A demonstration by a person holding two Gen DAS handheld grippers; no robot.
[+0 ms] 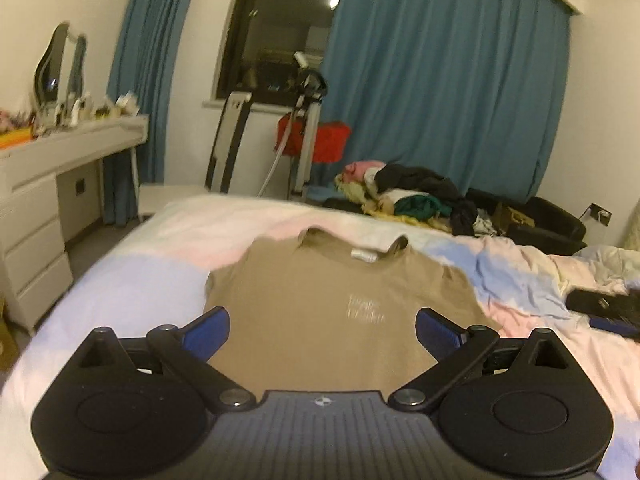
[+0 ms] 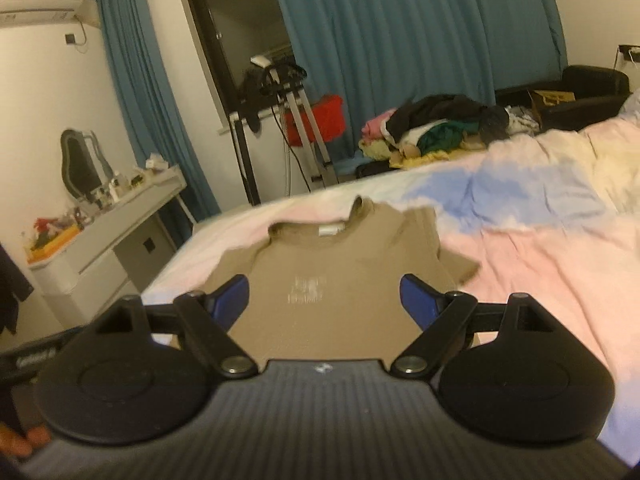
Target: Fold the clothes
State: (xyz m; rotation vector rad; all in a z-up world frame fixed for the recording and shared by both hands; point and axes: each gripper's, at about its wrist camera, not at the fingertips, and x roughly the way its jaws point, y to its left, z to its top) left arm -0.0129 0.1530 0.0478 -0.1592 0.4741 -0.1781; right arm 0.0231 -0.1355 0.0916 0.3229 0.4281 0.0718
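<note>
A tan T-shirt [image 1: 320, 292] [image 2: 340, 256] lies flat on the bed, collar pointing away from me, white print on its chest and a white neck label showing. My left gripper [image 1: 322, 330] hovers open over the shirt's lower half, its blue fingertips [image 1: 208, 330] spread wide with nothing between them. My right gripper [image 2: 324, 298] is also open above the shirt's lower part, holding nothing. In the right wrist view one short sleeve [image 2: 460, 266] sticks out to the right. The shirt's hem is hidden behind both gripper bodies.
The bed [image 1: 152, 248] [image 2: 540, 248] has a pastel pink, blue and white cover. A heap of clothes [image 1: 412, 192] [image 2: 436, 128] sits beyond its far side. Dark objects [image 1: 604, 306] lie on the cover at right. A white dresser [image 1: 48, 168] [image 2: 120, 220] stands left; a person's fingers [image 2: 24, 442] show at bottom left.
</note>
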